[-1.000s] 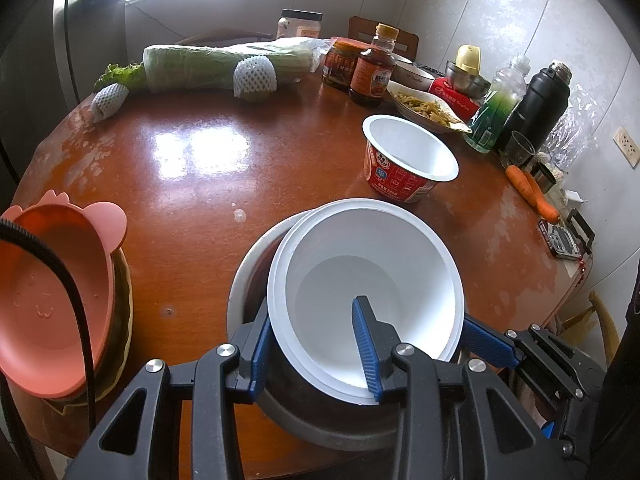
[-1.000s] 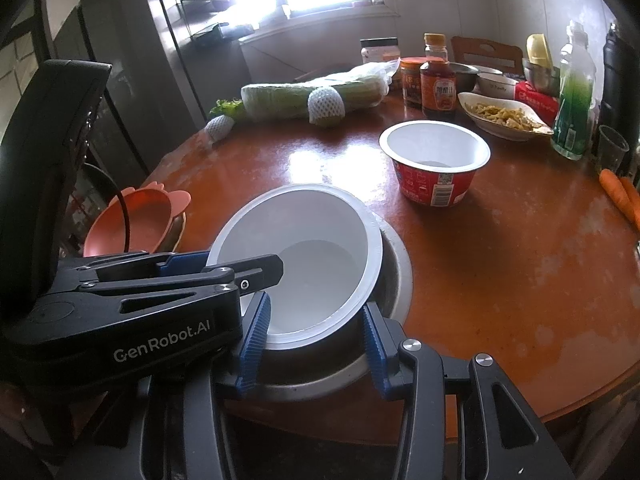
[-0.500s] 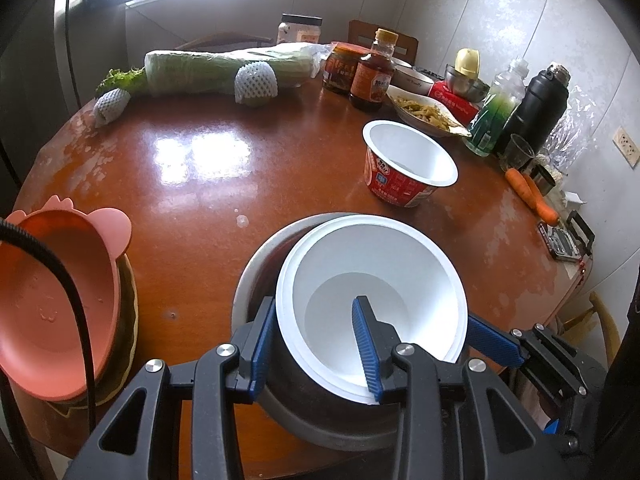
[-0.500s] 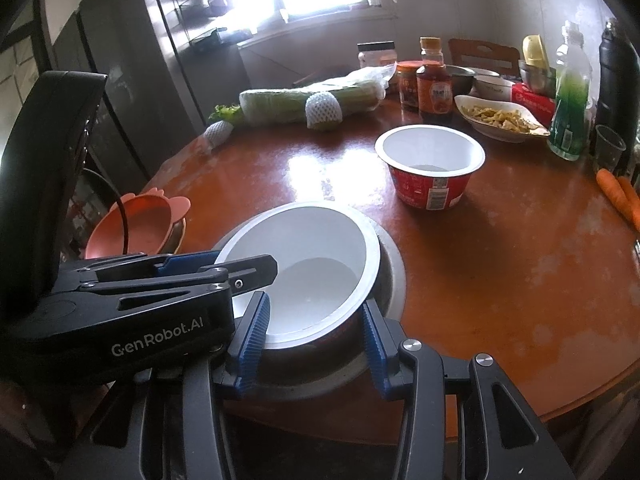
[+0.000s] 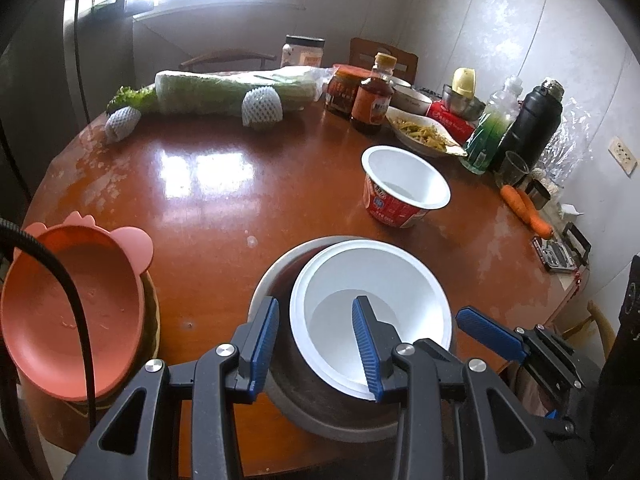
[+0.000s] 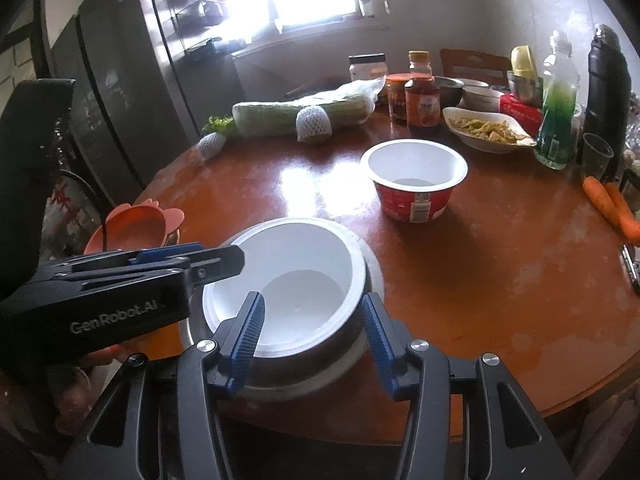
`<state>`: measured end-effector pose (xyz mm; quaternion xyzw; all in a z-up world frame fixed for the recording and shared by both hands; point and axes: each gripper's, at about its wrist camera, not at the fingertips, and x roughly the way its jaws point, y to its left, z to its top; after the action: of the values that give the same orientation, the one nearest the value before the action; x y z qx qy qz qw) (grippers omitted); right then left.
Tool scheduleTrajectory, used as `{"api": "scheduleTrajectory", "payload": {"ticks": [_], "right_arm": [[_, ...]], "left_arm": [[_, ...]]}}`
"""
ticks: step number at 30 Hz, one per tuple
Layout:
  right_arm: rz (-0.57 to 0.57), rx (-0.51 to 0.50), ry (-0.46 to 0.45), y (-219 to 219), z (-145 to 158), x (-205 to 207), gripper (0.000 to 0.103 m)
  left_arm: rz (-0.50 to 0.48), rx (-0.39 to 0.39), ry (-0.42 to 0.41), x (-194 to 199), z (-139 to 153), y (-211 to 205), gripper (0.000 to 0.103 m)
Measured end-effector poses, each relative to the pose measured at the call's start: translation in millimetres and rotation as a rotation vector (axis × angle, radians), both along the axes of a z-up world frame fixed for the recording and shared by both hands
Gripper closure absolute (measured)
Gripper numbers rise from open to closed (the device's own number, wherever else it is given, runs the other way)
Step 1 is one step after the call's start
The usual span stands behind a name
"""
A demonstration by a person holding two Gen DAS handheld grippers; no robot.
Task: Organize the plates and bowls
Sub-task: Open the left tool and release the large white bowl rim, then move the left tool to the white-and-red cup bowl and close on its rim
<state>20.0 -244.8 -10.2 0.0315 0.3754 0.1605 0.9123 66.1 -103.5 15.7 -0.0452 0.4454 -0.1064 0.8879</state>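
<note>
Left wrist view showed the left gripper (image 5: pixel 316 344) part-open, straddling the near rims of the white bowl (image 5: pixel 372 312) and the steel bowl (image 5: pixel 312 392) it nested in, at the table's (image 5: pixel 208 184) near edge. The right gripper (image 6: pixel 312 340) straddled them too, not visibly clamped. Thin and light, the white bowl probably flexes; pinching its rim suits best. A red-sided bowl (image 5: pixel 404 192) stood apart.

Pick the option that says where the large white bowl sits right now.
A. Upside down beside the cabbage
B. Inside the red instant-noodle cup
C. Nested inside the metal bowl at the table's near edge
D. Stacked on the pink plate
C: the white bowl sits inside the metal bowl, whose grey rim and wall show around it in both wrist views.
</note>
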Motion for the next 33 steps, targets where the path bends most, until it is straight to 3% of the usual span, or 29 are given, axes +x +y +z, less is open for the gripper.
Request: {"api": "scheduleTrajectory", "payload": {"ticks": [16, 23, 33], "right_arm": [[-0.102, 0.016, -0.092, -37.7, 21.2, -5.8, 0.049], [-0.143, -0.003, -0.124, -53.0, 23.4, 0.1, 0.044], [-0.167, -0.001, -0.152, -60.0, 20.2, 24.6, 0.030]], "left_arm": [[-0.039, 0.026, -0.071, 2.1, 27.2, -23.4, 0.064], [-0.065, 0.020, -0.104, 11.0, 31.7, -31.8, 0.062], [-0.089, 0.022, -0.086, 38.2, 20.4, -39.5, 0.062]]}}
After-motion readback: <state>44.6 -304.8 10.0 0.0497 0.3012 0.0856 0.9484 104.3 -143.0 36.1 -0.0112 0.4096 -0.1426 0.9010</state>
